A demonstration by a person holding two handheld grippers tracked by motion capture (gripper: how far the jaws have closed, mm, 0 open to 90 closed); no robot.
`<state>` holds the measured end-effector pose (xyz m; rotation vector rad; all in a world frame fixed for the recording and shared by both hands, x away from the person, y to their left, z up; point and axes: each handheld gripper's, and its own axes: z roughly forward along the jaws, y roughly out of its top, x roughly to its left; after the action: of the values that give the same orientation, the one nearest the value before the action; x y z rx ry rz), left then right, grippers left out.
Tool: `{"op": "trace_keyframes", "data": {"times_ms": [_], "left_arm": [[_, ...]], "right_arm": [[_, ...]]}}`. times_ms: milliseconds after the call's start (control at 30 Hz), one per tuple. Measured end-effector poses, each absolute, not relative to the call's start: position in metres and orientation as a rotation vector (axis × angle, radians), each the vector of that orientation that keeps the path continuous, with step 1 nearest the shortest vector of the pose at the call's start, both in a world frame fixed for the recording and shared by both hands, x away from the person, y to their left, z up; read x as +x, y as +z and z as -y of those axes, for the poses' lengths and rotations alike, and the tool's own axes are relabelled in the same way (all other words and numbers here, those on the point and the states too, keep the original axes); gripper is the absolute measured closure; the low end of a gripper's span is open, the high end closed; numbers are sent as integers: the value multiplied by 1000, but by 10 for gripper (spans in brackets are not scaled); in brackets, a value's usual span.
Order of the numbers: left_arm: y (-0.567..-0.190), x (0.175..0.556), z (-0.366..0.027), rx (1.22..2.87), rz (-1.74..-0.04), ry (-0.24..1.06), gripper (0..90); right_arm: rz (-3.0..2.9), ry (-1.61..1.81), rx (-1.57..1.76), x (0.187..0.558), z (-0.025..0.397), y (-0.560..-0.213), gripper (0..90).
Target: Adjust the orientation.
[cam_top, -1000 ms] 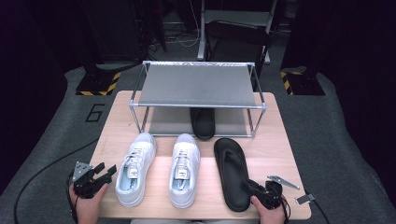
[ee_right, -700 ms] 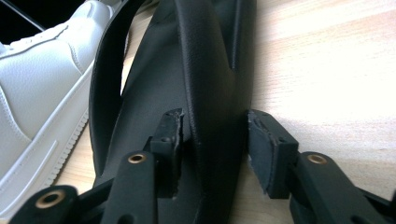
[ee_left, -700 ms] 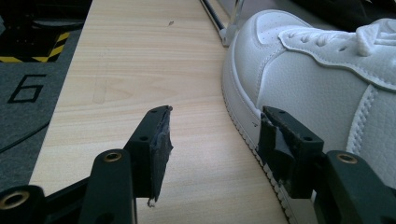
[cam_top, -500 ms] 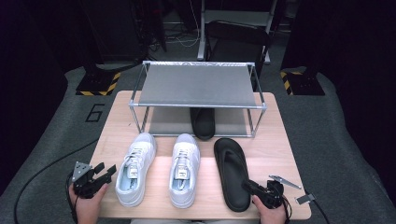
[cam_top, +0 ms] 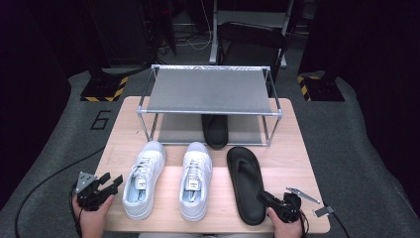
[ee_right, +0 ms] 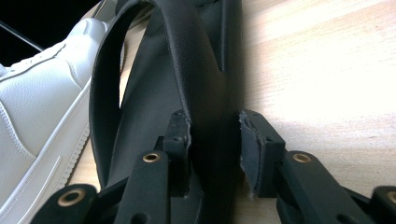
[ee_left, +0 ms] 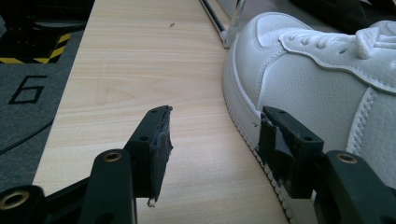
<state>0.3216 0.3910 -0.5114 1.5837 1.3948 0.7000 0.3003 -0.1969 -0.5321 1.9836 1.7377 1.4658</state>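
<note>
A black flip-flop (cam_top: pixel 245 178) lies on the wooden table (cam_top: pixel 292 158), to the right of two white sneakers (cam_top: pixel 143 181) (cam_top: pixel 195 181). My right gripper (cam_top: pixel 266 199) is at its heel end. In the right gripper view the right gripper (ee_right: pixel 215 140) is shut on the flip-flop (ee_right: pixel 187 60), one pad on the footbed and the other against the sole's outer edge. My left gripper (cam_top: pixel 111 182) rests at the table's front left corner. In the left gripper view the left gripper (ee_left: pixel 215 135) stands open, with bare wood between its pads and the left sneaker (ee_left: pixel 317 79) beside its right jaw.
A metal shoe rack (cam_top: pixel 210 91) stands at the back of the table with a second black flip-flop (cam_top: pixel 215 130) on its lower level. The rack's top shelf is bare. Grey floor with a painted 6 (cam_top: pixel 101 120) lies to the left.
My right gripper has edged slightly forward and left onto the flip-flop's heel. The left gripper and the shoes have stayed put.
</note>
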Motion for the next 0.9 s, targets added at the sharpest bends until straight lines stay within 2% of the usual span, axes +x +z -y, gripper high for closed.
{"op": "trace_keyframes", "data": {"times_ms": [567,900], "left_arm": [[-511,321,-391,1598,-1398,689,435],[-511,322,-391,1601,-1400,684,435]], "right_arm": [[-1667,1511,1977,296,199,-525,666],[-1611,1517,1998,310,206,-519,664]]}}
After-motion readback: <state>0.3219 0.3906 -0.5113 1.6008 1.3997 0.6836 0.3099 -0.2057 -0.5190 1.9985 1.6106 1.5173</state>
